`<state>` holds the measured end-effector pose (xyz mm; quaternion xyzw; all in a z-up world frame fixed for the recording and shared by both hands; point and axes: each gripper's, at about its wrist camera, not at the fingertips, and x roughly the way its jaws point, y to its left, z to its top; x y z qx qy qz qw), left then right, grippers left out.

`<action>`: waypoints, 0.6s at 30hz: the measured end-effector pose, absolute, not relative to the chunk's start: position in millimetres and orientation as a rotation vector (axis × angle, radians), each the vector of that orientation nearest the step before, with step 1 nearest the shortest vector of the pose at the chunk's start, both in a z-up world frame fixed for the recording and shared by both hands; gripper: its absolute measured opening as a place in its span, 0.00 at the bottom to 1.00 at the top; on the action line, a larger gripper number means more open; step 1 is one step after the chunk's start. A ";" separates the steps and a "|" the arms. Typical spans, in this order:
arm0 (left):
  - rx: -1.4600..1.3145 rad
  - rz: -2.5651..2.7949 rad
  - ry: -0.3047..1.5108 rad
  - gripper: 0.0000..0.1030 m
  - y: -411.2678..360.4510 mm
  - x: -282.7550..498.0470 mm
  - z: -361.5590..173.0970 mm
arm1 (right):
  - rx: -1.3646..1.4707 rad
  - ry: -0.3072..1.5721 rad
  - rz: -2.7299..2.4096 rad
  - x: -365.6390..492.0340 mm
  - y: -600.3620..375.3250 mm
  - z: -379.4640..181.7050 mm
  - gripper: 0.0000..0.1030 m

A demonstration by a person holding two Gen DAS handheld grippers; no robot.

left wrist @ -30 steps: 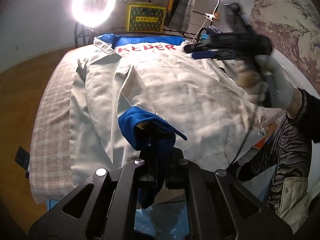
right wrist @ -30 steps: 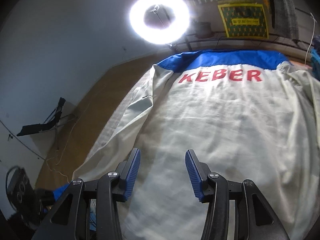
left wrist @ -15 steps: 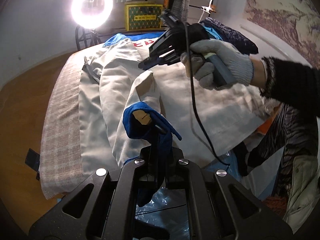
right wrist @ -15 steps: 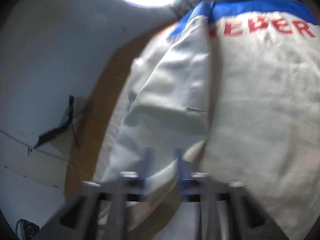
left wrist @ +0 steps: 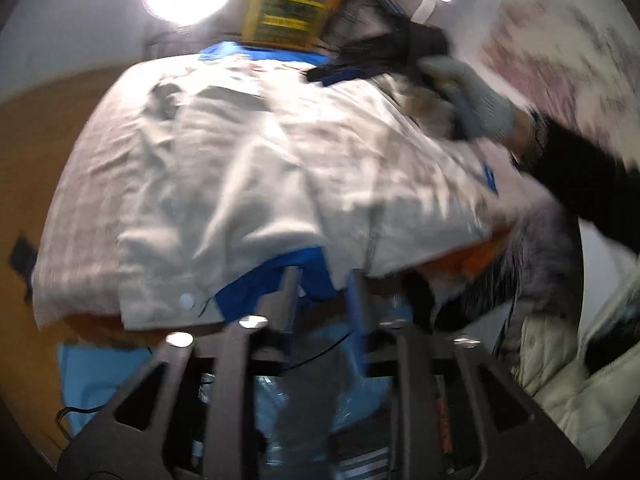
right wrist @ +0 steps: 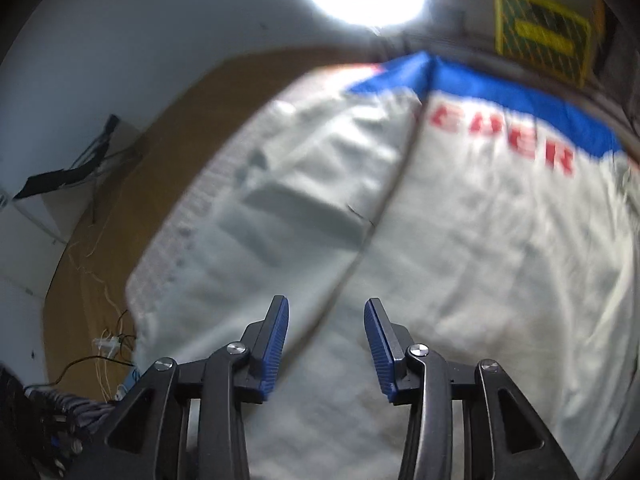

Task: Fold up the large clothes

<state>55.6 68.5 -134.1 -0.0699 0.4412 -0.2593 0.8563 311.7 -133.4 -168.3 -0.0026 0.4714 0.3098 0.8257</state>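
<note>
Cream jacket (right wrist: 460, 240), blue yoke, red lettering; grey glove (left wrist: 476, 100); yellow-green box (left wrist: 288, 20).

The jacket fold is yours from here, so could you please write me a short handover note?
Left gripper: jaws opening, nothing pinched; the blue cuff lies just beyond its tips.
Right gripper: jaws opening, empty, above the jacket.
Jacket lies back-up on the table, red lettering at the far end.
Done: left sleeve folded over the back.
Left: the other sleeve, then folding the body.

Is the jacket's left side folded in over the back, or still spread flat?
Folded in. On the jacket the left panel lies over the back, its edge covering the start of the red lettering.
</note>
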 end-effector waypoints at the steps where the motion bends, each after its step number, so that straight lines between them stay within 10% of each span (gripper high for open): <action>1: -0.197 -0.517 0.931 0.33 76.9 58.2 -136.8 | -0.013 0.981 0.675 308.4 -132.3 -159.7 0.41; 18: -0.637 -0.300 1.134 0.33 116.6 122.7 -218.5 | -0.133 0.855 0.727 354.6 -12.1 -111.4 0.53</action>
